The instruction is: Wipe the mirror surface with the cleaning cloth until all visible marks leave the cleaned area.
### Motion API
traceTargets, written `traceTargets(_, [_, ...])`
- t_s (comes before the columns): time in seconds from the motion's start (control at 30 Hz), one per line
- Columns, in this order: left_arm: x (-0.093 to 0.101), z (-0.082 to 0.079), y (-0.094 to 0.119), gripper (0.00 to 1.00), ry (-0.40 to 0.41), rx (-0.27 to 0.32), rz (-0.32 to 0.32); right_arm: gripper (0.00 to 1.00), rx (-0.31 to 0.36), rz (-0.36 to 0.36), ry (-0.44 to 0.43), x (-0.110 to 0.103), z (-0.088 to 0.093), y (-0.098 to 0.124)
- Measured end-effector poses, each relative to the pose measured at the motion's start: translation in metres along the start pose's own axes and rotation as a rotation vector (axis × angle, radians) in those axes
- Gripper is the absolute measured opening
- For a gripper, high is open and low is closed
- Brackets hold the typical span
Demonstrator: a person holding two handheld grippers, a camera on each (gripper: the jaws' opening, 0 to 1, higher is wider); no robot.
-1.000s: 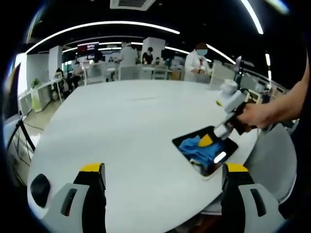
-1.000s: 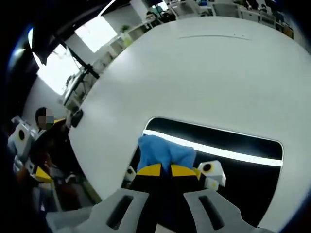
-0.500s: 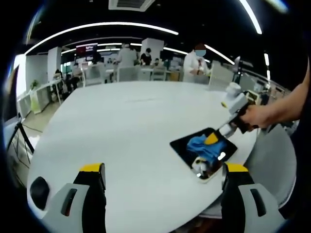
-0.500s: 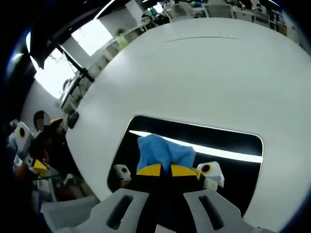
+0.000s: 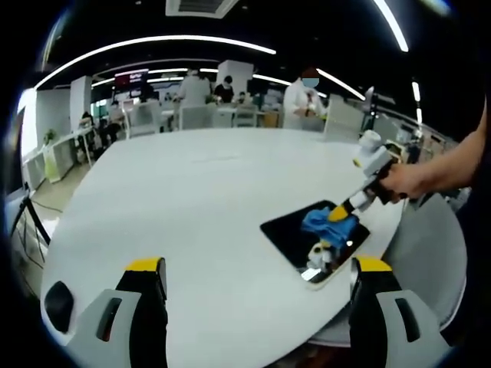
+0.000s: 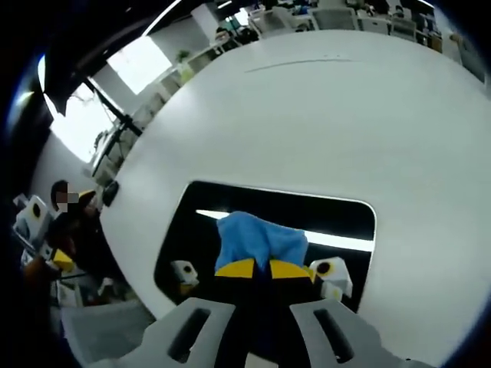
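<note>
My right tongs (image 6: 254, 268) have slid the blue cleaning cloth (image 6: 258, 241), pinched tight, across the mirror (image 6: 261, 211) on the desk (image 6: 307, 115); left tongs (image 5: 257, 268) gape, holding nothing.

Bright ceiling strips (image 5: 153, 38) — glare on mirror (image 6: 337, 241), window (image 6: 77, 123) blown out, edges warped

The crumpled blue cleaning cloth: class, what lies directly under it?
The crumpled blue cleaning cloth, held in the right claw, rests on the dark rectangular mirror. The glass beneath it is covered, so marks there cannot be seen.

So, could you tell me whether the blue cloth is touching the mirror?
Touching: in the right gripper view the blue cloth lies flat on the mirror.
</note>
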State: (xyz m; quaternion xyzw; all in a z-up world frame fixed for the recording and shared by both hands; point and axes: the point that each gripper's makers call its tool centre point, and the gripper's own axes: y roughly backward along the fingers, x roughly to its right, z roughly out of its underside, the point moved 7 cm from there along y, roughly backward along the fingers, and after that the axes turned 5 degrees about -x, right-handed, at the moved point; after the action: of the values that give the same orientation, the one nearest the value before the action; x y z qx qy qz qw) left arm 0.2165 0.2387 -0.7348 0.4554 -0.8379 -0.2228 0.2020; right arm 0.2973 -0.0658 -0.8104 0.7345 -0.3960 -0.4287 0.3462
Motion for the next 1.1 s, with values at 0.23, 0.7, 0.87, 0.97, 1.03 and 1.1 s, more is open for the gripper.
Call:
traceTargets(0.23, [-0.002, 0.001, 0.001, 1.00, 0.001, -0.003, -0.001, 0.00, 0.002, 0.016, -0.006, 0.013, 0.002, 0.007])
traceTargets(0.7, [-0.004, -0.002, 0.001, 1.00, -0.004, -0.001, 0.001, 0.00, -0.005, 0.059, -0.043, 0.050, 0.010, 0.026])
traceTargets(0.87, [-0.005, -0.004, 0.000, 1.00, -0.005, 0.000, 0.003, 0.00, -0.009, 0.070, -0.049, 0.058, 0.011, 0.030])
traceTargets(0.97, [-0.005, -0.004, 0.000, 1.00, -0.004, 0.001, 0.003, 0.00, -0.014, 0.091, -0.067, 0.062, 0.012, 0.033])
traceTargets(1.03, [-0.004, -0.004, -0.001, 1.00, -0.002, 0.004, 0.005, 0.00, -0.010, 0.086, -0.067, 0.063, 0.013, 0.034])
traceTargets(1.1, [-0.004, -0.003, -0.001, 1.00, -0.001, 0.003, 0.005, 0.00, -0.010, 0.090, -0.061, 0.063, 0.014, 0.034])
